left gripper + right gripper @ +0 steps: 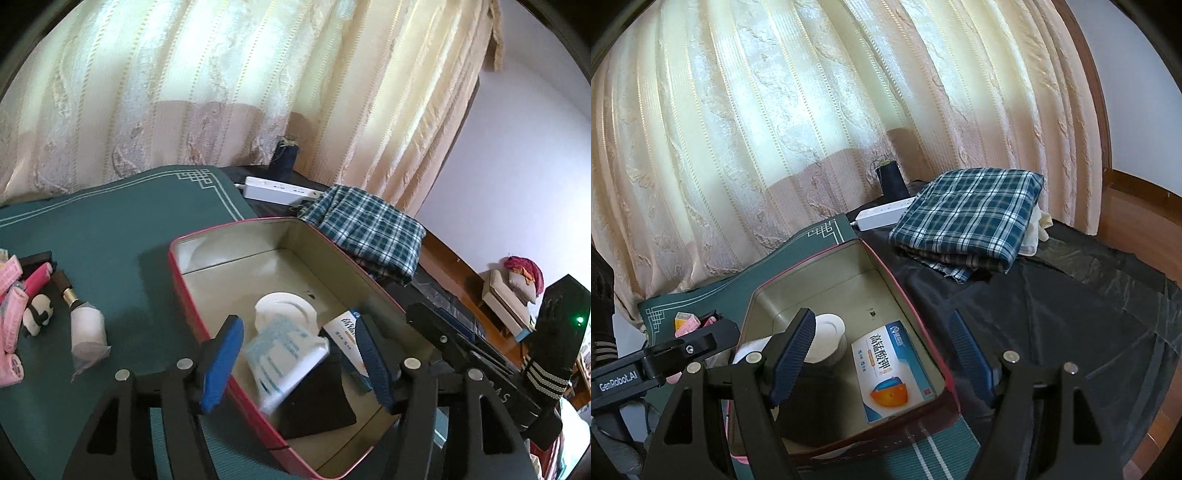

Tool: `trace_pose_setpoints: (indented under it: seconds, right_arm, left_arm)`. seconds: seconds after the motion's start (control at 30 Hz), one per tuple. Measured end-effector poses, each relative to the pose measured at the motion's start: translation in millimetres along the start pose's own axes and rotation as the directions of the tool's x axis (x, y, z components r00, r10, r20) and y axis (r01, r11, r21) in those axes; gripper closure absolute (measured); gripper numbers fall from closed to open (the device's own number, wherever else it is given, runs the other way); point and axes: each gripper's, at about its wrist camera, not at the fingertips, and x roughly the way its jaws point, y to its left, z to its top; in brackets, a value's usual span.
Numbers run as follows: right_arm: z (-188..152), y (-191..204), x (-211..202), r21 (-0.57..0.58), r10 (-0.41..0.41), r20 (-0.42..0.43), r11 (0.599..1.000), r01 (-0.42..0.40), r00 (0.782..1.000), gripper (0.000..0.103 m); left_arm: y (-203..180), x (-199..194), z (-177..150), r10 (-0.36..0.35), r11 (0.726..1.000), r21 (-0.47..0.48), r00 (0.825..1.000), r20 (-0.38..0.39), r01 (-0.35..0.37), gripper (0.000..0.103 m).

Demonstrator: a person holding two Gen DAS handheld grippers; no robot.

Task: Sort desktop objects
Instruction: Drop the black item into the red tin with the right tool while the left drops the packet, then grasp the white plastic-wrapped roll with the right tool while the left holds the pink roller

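A red tin box point(177, 266) with a cream inside stands on the green mat point(110, 229). In it lie a white round lid point(284, 306), a blue-and-white medicine box point(892, 365), a tilted white-and-blue packet point(284, 358) and a dark flat item point(314, 402). My left gripper point(299, 362) is open above the tin, its fingers either side of the tilted packet and not touching it. My right gripper point(882, 358) is open over the tin's near right corner point(951, 391), with nothing in it. The left gripper's body shows in the right wrist view point(665, 354).
On the mat to the left lie a white-tipped brush point(83, 325), a panda figure point(38, 314), pink packets point(13, 314) and a pink lighter point(37, 278). Behind are a white power strip point(277, 188), folded plaid cloth point(971, 218), a dark pot point(284, 157) and curtains point(184, 92).
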Motion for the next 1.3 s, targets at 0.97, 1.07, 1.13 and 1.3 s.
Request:
trace_pose_setpoints:
  seconds: [0.97,1.07,1.13,1.3]
  right_arm:
    - [-24,130,-2,-0.216,0.146,-0.058,0.964,-0.155,0.988,0.024]
    - [-31,151,1,-0.251,0.171,-0.084,0.950,-0.187,0.982,0.023]
    - [-37,163,4,-0.270,0.185,-0.106,0.940,-0.207,0.977,0.023]
    - [-50,190,17,-0.299,0.209,-0.170,0.920,-0.253,0.963,0.023]
  left_arm:
    - [164,-100,-41,0.393,0.895,-0.272,0.914,0.104,-0.354,0.024]
    - [184,-111,-47,0.423,0.878,-0.286,0.901,0.091,-0.384,0.024]
    - [196,-117,-52,0.437,0.868,-0.300,0.895,0.083,-0.396,0.024]
    - [219,-122,-61,0.460,0.852,-0.310,0.886,0.056,-0.423,0.009]
